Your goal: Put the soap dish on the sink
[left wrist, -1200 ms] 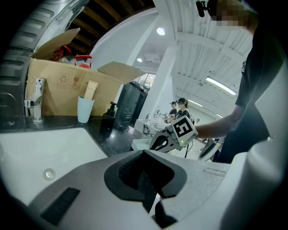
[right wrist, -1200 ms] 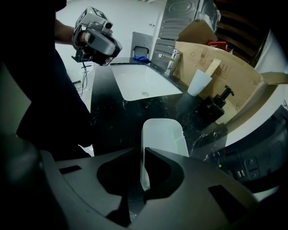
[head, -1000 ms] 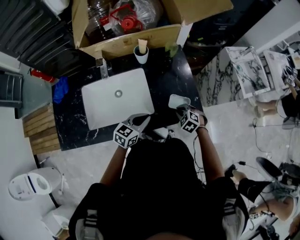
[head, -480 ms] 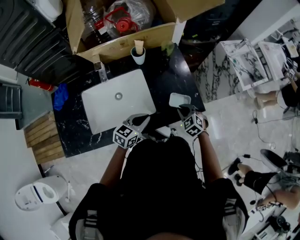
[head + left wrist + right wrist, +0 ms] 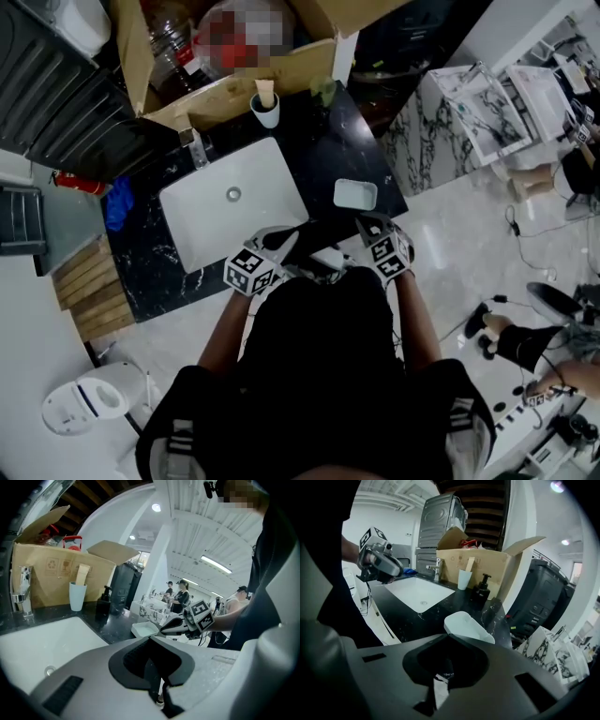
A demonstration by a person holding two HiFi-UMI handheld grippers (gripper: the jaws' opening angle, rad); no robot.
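Note:
The white soap dish point(image 5: 355, 194) lies flat on the black stone counter point(image 5: 328, 155), to the right of the white basin point(image 5: 202, 225). My right gripper point(image 5: 367, 225) sits just short of the dish's near edge, apart from it, jaws together and empty. In the right gripper view the dish point(image 5: 468, 626) lies right beyond the closed tips of the right gripper point(image 5: 446, 636). My left gripper point(image 5: 281, 246) hovers over the counter's front edge near the basin's corner, also shut on nothing. In the left gripper view the left gripper point(image 5: 150, 638) points toward the dish point(image 5: 145, 629).
An open cardboard box point(image 5: 234, 89) stands behind the basin, with a faucet point(image 5: 193, 145) and a white cup point(image 5: 265, 111) in front of it. A black pump bottle point(image 5: 482, 590) stands near the cup. A marble-patterned unit point(image 5: 478, 127) stands to the right.
My right gripper has drawn back from the soap dish toward the person. The dish stays on the counter. The left gripper has hardly moved.

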